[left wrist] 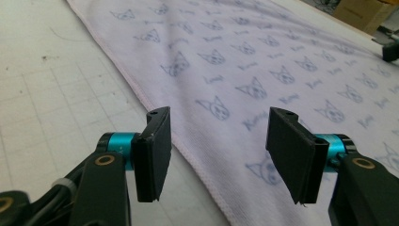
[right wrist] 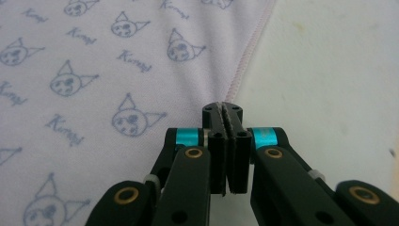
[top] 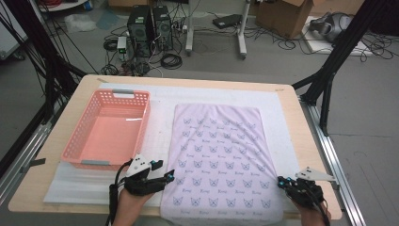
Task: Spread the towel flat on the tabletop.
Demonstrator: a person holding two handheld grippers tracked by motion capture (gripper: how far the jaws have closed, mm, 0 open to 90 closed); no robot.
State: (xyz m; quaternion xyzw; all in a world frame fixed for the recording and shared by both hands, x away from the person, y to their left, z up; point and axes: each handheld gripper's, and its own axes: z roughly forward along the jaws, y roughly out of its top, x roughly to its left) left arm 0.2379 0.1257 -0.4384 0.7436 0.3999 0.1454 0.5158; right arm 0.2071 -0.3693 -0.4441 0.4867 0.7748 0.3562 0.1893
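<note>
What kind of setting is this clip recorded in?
Probably a lab or workshop: computer towers and loose cables on the floor, cardboard boxes, and black frame struts around the table.

Wooden table (top: 66, 141), white mat (top: 160, 122), basket (top: 109, 129), towel (top: 219, 160)

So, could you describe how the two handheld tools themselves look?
Both are black. The left tool and right tool each have two flat black jaws on turquoise metal collars, with brass-coloured pivot pins along the black linkage arms. A grey three-cornered plate sits on top of each, and a black cable trails from the left one.
</note>
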